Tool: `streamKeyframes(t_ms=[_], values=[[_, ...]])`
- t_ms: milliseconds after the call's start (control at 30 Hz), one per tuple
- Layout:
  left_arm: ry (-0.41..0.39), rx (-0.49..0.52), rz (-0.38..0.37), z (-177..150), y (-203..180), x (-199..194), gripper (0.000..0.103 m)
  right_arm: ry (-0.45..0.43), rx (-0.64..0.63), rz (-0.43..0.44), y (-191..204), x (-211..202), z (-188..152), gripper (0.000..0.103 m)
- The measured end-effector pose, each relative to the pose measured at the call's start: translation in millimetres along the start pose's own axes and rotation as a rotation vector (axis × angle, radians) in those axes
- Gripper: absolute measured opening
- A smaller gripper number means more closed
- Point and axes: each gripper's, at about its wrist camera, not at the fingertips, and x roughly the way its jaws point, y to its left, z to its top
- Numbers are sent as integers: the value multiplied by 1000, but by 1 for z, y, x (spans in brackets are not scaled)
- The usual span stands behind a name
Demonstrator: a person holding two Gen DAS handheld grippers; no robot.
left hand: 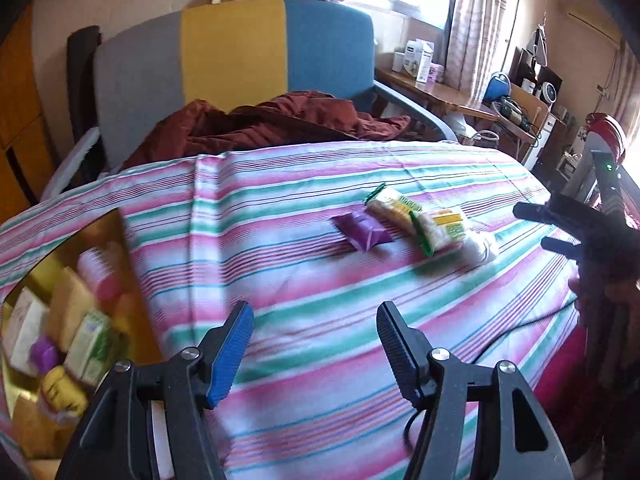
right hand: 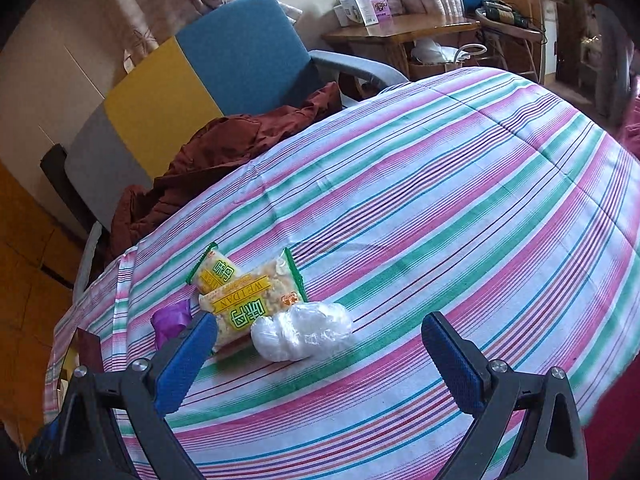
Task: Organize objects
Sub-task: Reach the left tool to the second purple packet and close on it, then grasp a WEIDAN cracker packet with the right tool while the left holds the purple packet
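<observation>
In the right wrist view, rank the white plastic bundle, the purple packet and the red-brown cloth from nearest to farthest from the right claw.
1. White plastic bundle: just ahead of the right claw, toward its left finger.
2. Purple packet: farther left, partly hidden behind the left finger, past the yellow snack packs.
3. Red-brown cloth: far back, heaped on the chair beyond the striped cover.

Two yellow snack packets (right hand: 216, 276) (right hand: 256, 308), one purple packet (left hand: 362, 232) and one white plastic bundle (right hand: 302, 330).

Blurred past reading at eight o'clock: packets in gold-lined box (left hand: 60, 320). Half hidden behind blue finger pad: purple foil packet (right hand: 170, 322).
</observation>
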Motion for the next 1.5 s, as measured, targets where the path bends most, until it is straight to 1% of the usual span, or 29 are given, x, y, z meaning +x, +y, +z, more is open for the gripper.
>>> streamKeyframes(t_ms=[133,167,233,300,367,433,500,600,667,800,900,967,1000,1033,1067,1100,1133,1267,1333,1400,1433,1500], values=[[28,-5,-36,15,-12,25,65,6,3,13,0,2,0,103],[31,-2,-32,18,-14,30,65,8,7,15,-1,3,0,103],[24,36,-7,24,-21,41,65,20,16,27,-2,5,0,103],[33,91,-16,31,-27,53,65,34,21,33,-3,8,0,103],[44,160,-15,38,-34,62,68,47,20,40,-3,10,0,103],[52,252,-12,46,-42,74,76,52,17,44,-2,11,0,103],[74,332,-31,55,-49,88,79,54,16,51,-2,11,0,103],[88,434,-18,63,-57,107,80,64,18,58,-2,12,0,103],[101,465,-16,69,-59,118,80,72,20,63,-3,12,0,103],[156,531,-44,78,-66,143,81,89,30,63,-5,17,0,103],[196,556,-66,79,-68,157,81,101,35,61,-7,19,-1,103],[222,553,-80,80,-68,165,81,107,33,59,-7,21,-1,103],[237,544,-91,80,-66,170,78,110,29,57,-6,22,-1,103],[246,532,-99,79,-65,173,67,113,28,54,-6,22,-1,103],[254,521,-108,78,-63,175,59,114,28,53,-6,22,-1,103],[254,502,-119,75,-61,175,48,115,29,52,-7,23,-1,103],[240,483,-122,73,-59,173,44,117,30,53,-7,23,-1,103],[198,373,-139,56,-48,154,42,119,32,53,-8,23,-1,103],[183,315,-133,39,-45,140,42,119,37,57,-8,23,0,103],[156,273,-107,22,-44,125,42,118,41,58,-9,23,0,103],[147,240,-94,10,-42,116,41,118,43,58,-10,23,0,103],[128,206,-82,-7,-40,104,39,117,50,57,-11,22,0,103]])
